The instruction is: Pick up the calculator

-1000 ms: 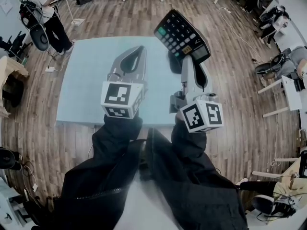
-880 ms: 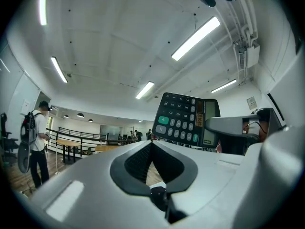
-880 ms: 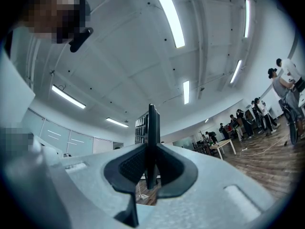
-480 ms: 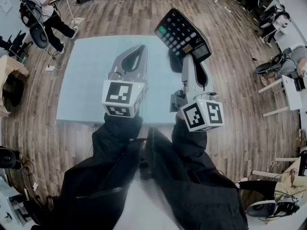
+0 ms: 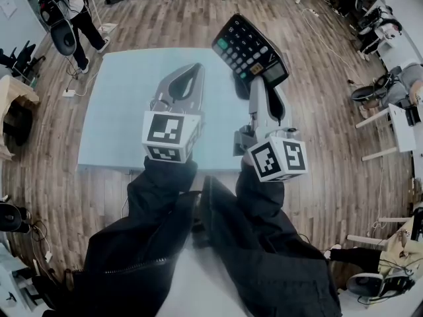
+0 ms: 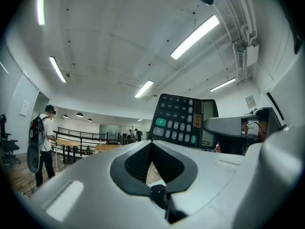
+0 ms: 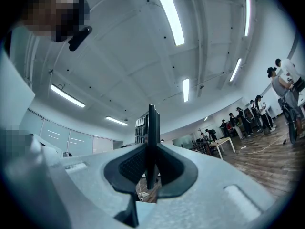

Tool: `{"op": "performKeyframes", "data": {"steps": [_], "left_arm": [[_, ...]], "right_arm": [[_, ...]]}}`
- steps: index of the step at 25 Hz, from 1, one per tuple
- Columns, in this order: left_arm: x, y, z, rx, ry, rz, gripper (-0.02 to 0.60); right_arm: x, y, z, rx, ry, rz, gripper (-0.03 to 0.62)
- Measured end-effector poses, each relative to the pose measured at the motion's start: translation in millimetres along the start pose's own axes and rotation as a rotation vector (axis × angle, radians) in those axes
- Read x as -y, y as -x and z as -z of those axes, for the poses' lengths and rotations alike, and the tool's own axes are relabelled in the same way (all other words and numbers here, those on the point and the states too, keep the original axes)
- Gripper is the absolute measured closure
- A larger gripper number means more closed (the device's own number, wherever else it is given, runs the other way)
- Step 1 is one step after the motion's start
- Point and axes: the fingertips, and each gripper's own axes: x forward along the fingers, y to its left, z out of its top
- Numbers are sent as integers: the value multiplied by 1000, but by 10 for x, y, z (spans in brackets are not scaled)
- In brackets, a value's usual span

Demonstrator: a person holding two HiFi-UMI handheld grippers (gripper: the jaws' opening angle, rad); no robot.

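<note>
The right gripper (image 5: 259, 83) is clenched on the calculator (image 5: 250, 50), gripping it by its lower edge below the display; the black calculator stands lifted clear of the light blue table (image 5: 119, 111), its keys facing up toward the head camera, at about 1 o'clock from the middle of the head view; in the right gripper view it shows edge-on, a thin dark slab upright between the two pads (image 7: 127, 166), which press on it from either side; the left gripper (image 5: 193, 69) hangs just beside it at 9 o'clock of the right one, over the table, its jaw tips together with nothing between them; from the left gripper view the calculator appears at 1 o'clock, its green keys and display facing that camera; dark sleeves (image 5: 165, 197) run back from both marker cubes toward 6 o'clock; a person (image 5: 66, 5) with a backpack stands on the wooden floor (image 5: 330, 144) at about 10 o'clock, well apart from the table.
</note>
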Motion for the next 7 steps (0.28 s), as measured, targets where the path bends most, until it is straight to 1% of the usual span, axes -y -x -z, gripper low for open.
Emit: {"op": "performKeyframes", "data": {"steps": [3, 7], "left_arm": [[-11, 3, 17, -1, -10, -1, 584], [-7, 2, 36, -6, -2, 0, 584]], "right_arm": [[7, 6, 6, 3, 0, 2, 548], [17, 4, 31, 4, -5, -3, 548]]}}
